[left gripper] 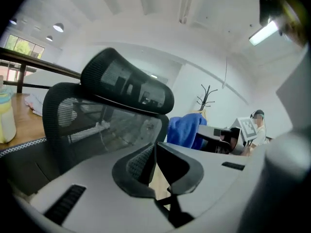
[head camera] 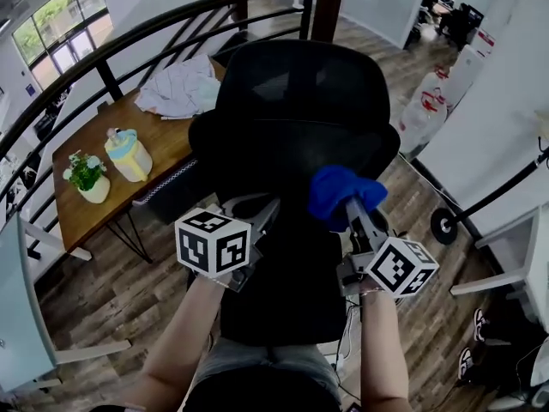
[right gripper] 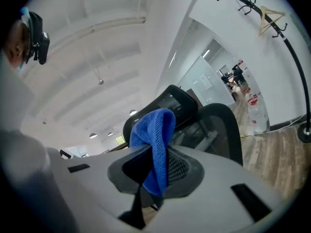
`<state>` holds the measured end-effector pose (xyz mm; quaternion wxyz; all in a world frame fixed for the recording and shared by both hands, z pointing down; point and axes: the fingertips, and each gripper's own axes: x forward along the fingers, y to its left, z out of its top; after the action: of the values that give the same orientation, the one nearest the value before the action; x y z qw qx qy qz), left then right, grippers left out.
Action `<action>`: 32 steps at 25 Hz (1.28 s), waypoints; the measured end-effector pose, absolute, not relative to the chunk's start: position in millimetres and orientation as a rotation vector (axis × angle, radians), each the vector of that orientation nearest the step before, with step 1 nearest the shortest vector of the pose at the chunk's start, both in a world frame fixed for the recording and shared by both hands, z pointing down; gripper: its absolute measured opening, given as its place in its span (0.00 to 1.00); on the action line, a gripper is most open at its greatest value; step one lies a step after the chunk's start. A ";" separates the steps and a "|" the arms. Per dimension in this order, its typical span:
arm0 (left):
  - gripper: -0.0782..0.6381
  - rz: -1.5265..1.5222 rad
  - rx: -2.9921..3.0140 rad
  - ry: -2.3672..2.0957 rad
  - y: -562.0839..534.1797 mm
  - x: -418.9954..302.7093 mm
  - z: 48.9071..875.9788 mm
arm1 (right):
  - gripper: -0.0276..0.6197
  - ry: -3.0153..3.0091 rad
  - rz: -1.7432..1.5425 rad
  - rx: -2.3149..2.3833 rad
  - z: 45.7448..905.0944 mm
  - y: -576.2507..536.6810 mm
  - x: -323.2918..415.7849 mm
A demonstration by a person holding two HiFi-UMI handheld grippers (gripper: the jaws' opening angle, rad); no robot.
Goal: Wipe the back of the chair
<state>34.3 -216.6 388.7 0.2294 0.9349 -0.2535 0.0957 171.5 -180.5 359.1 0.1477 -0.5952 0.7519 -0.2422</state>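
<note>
Standing just ahead of the person, the black mesh-backed chair [head camera: 296,101] shows a curved headrest above a wide backrest, with a wooden table [head camera: 103,157] beyond it. A bunched blue cloth [head camera: 341,191] is pinched in the right gripper's [right gripper: 156,161] closed jaws, seemingly against the backrest's rear, though contact is hard to confirm. The left gripper [left gripper: 155,147], jaws together on nothing, hovers just beside it, both forearms reaching forward.

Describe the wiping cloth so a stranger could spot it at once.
Find the black chair in the middle. By its back, the right gripper pinches a bunched cloth. It is bright blue, unlike the white fabric heaped on the table.
</note>
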 end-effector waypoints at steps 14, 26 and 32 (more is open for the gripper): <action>0.15 0.086 2.648 -0.780 -181.4 -36.8 341.2 | 0.15 2.294 -0.578 -1.615 318.8 -148.2 91.1; 0.15 0.160 2.561 -0.810 -166.6 -47.2 378.0 | 0.15 2.361 -0.632 -1.556 336.6 -131.8 59.2; 0.15 0.173 2.544 -0.826 -165.4 -48.2 382.9 | 0.15 2.368 -0.668 -1.565 350.9 -127.0 56.6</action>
<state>-48.2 -165.4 382.9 0.2287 0.9240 -0.3000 0.0629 56.6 -127.0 350.9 0.1126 -0.5333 0.8069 -0.2277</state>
